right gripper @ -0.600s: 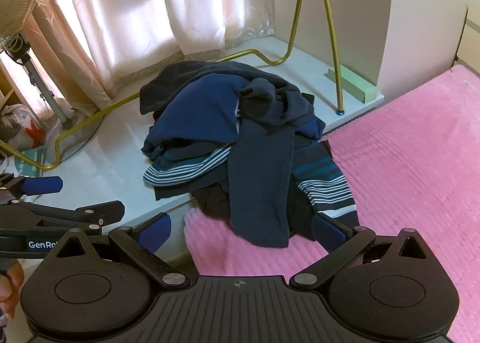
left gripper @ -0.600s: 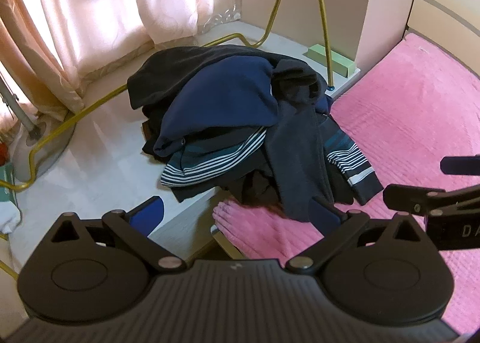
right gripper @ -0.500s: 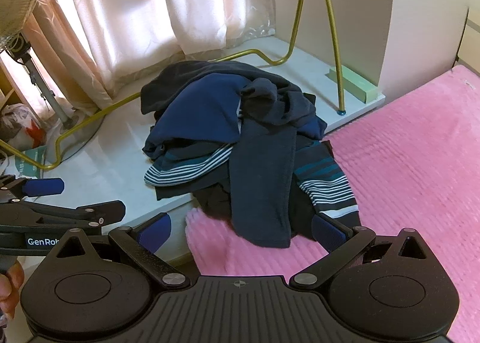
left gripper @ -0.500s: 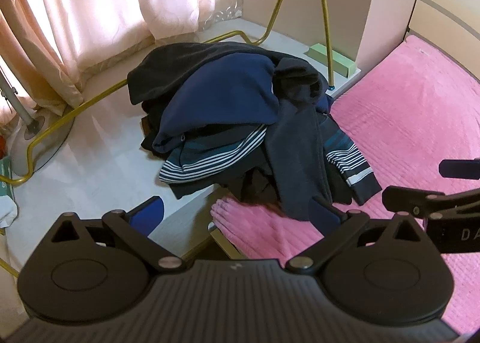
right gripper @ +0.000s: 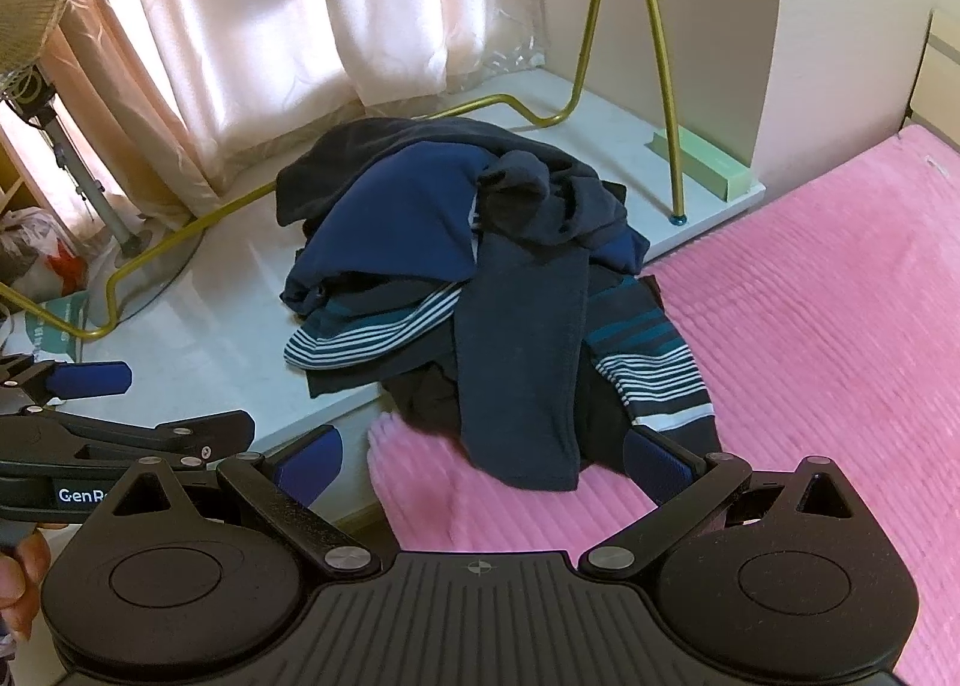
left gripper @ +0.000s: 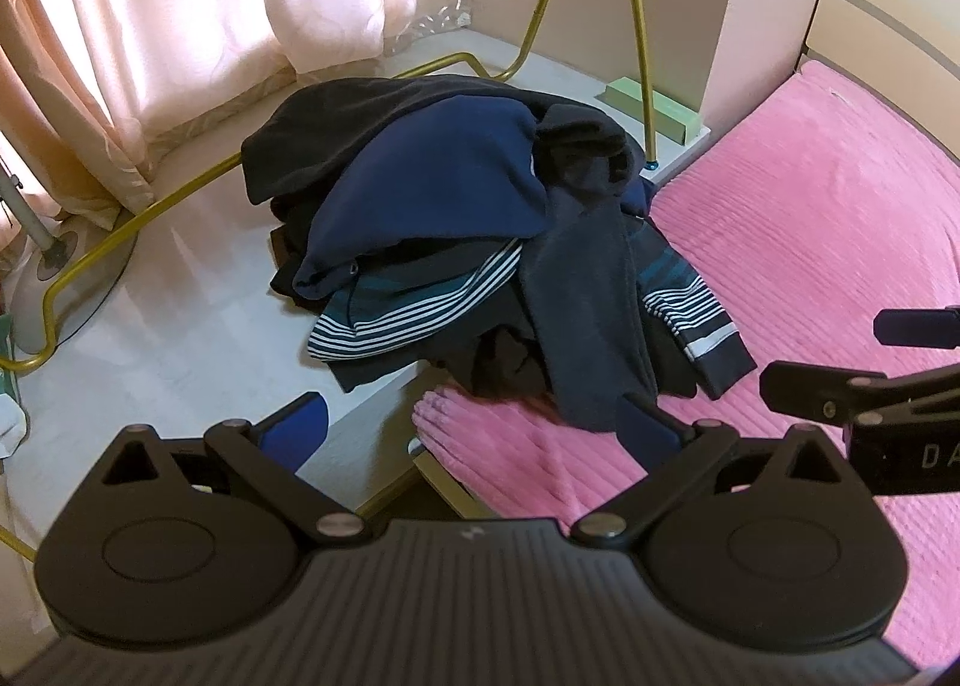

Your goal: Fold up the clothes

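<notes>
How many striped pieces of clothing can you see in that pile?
2 striped patches show: one low on the pile's left, over the white ledge, and one on the right, on the pink bedspread. They may belong to one garment; more could be buried.

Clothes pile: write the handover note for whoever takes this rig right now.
Left tool: open, empty, hovering short of the pile.
Right tool: open, empty, alongside it, also facing the pile.
Clothes pile: dark garments heaped in a tangle, straddling the white ledge and the corner of the pink bedspread. A navy top lies uppermost; a dark sleeve and a striped sleeve hang onto the bed.
Done: nothing folded yet.
Left: pull one garment free, spread it on the bedspread, fold, repeat.
</notes>
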`<state>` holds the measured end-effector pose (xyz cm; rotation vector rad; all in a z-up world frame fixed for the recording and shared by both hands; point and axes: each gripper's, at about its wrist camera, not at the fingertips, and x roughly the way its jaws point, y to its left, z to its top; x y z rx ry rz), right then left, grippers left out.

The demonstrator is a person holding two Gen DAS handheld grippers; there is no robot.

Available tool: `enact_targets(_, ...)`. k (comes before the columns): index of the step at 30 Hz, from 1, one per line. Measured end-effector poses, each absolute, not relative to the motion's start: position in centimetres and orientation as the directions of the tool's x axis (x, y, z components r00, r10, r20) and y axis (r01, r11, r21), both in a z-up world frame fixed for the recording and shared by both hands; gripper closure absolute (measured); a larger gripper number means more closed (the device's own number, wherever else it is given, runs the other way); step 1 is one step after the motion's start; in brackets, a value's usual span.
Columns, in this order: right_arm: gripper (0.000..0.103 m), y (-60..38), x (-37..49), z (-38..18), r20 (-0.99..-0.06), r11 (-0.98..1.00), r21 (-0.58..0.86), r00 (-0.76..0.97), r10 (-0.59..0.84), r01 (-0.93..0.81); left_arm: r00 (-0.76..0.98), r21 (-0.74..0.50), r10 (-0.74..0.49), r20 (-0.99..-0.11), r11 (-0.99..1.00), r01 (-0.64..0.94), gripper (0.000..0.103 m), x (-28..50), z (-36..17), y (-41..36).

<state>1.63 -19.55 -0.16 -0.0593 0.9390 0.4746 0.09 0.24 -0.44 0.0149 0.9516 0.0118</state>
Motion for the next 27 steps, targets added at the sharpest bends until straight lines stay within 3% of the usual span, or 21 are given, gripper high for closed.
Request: enact_targets(27,0.001,-19.53,2.12,-0.50,-0.799,0.896,0.148,0.483,0.358,-0.418,0.570,0.018,0.005,-0.822,1.000,0.017,0.002,0.65,-1.05,-0.28)
